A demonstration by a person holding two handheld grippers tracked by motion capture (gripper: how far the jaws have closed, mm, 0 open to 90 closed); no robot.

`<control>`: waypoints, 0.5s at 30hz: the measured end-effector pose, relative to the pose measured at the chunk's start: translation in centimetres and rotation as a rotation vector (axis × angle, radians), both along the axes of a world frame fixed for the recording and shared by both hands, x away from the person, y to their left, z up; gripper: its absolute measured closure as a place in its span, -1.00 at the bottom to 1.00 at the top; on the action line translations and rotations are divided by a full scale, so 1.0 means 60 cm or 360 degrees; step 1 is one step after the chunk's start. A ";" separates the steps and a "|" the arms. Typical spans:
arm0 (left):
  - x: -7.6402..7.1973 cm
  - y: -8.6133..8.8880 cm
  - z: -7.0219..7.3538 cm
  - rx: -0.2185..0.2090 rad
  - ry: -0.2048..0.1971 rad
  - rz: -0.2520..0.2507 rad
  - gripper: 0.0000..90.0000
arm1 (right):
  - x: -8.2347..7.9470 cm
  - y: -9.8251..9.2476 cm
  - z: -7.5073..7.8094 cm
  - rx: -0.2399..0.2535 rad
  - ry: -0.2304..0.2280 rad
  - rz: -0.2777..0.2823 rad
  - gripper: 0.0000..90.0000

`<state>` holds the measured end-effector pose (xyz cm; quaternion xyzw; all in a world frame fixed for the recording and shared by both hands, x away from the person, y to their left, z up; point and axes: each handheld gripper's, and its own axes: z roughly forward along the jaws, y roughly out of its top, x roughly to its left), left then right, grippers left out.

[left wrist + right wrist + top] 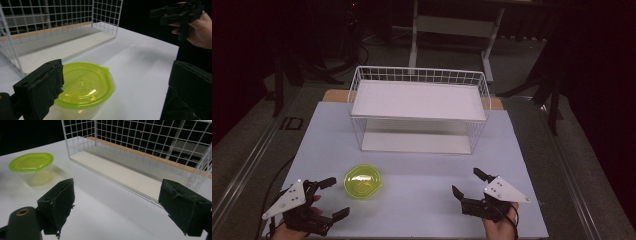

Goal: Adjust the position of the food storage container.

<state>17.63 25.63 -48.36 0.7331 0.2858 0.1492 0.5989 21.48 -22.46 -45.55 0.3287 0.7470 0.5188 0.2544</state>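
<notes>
Black jaws of the left gripper [333,196] stand wide apart with nothing between them, just beside the yellow-green tub [362,181]. That tub sits on the white table [422,200], in front of the wire shelf [419,107]. Over to the right, the right gripper [468,183] is spread wide too, holding nothing.

High view: above the near edge of the table [422,205], facing forward and down, far enough to take in the whole top.
Left gripper view: low by the near left corner, close on the green-lidded container [83,88], facing the wire rack [57,30].
Right gripper view: low near the near right corner, facing the rack's open front.
Shared: container, rack, table top.
</notes>
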 end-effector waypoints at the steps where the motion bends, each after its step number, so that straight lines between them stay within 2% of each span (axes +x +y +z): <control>1: -0.001 -0.002 0.001 0.0001 -0.0010 -0.0009 -0.98 | 0.000 0.000 0.000 0.0000 0.0000 0.0000 -0.70; 2: -0.003 -0.004 0.003 0.0014 -0.0024 -0.0021 -0.98 | -0.001 0.000 0.000 0.0001 -0.0005 0.0000 -0.70; 6: -0.009 -0.008 0.012 -0.0018 -0.0062 -0.0045 -0.98 | -0.003 0.000 0.002 0.0014 -0.0010 0.0016 -0.70; 7: -0.011 -0.007 0.016 -0.0051 -0.0062 -0.0046 -0.98 | -0.003 0.000 0.003 0.0019 -0.0010 0.0018 -0.70; 9: -0.012 -0.003 0.026 -0.0092 -0.0014 -0.0059 -0.98 | -0.004 0.000 0.003 0.0027 -0.0005 0.0019 -0.70; 12: -0.010 0.003 0.037 -0.0034 0.0015 0.0010 -0.98 | -0.005 0.001 0.004 0.0033 -0.0011 0.0026 -0.70; 13: -0.010 0.005 0.038 -0.0029 0.0008 0.0021 -0.98 | -0.005 0.001 0.005 0.0046 -0.0010 0.0028 -0.70; 15: -0.004 0.011 0.040 -0.0011 0.0040 0.0057 -0.98 | -0.005 0.001 0.006 0.0064 -0.0003 0.0027 -0.70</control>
